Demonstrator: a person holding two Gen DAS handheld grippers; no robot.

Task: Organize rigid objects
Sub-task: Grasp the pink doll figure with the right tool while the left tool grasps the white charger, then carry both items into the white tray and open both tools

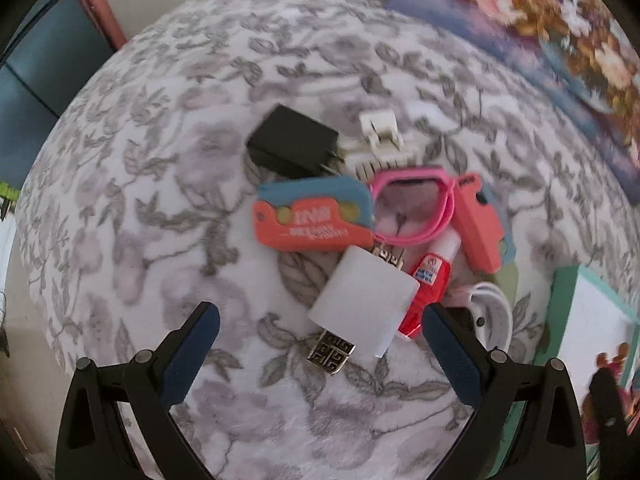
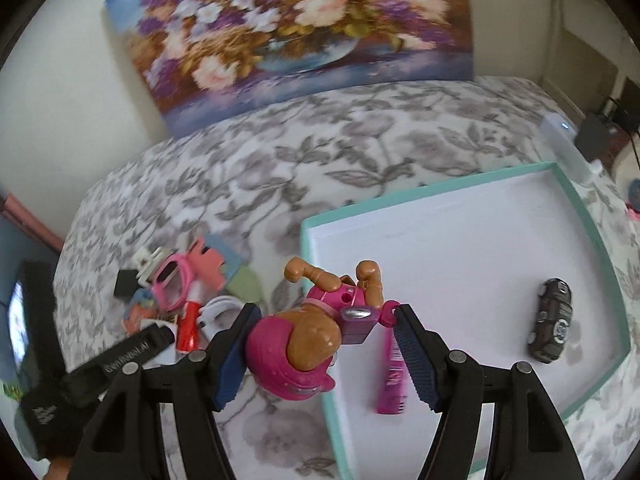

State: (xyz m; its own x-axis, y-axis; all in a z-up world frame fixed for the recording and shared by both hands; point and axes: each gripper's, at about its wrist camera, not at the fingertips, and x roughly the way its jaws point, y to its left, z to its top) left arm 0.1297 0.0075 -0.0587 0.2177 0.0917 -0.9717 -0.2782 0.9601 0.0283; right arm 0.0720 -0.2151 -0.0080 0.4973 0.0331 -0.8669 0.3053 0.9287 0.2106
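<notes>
The right gripper (image 2: 324,344) pinches a toy dog (image 2: 308,332) with a pink helmet and tan legs, low in the middle of the right wrist view. One pad presses the helmet side and the other meets the pink pack and wing on its back. The toy hangs at the left rim of the teal-edged tray (image 2: 592,216), partly above the bedspread (image 2: 360,136) and partly above the tray floor. A dark toy car (image 2: 554,322) already lies at the right of the tray.

The toy looks like hard, hollow plastic: light, stiff and smooth, so it may twist between the pads. The helmet is rounded and offers little flat surface. The thin pink wing hanging by the right pad seems the weakest part and a poor place to squeeze. A grip across the body or helmet looks safer than one on the legs or wing.

The left gripper (image 1: 320,334) has its jaws spread wide with nothing between them, at the bottom of the left wrist view. Just above it, mid-frame, sits the pile still to be sorted:

- a white charger (image 1: 362,298) resting over a patterned metal clip (image 1: 331,354)
- a red bottle (image 1: 428,280)
- pink glasses (image 1: 412,208)
- an orange and blue case (image 1: 316,216)
- a black adapter (image 1: 294,144)

The charger is blocky and rigid, and its flat sides seem the easiest hold.
</notes>
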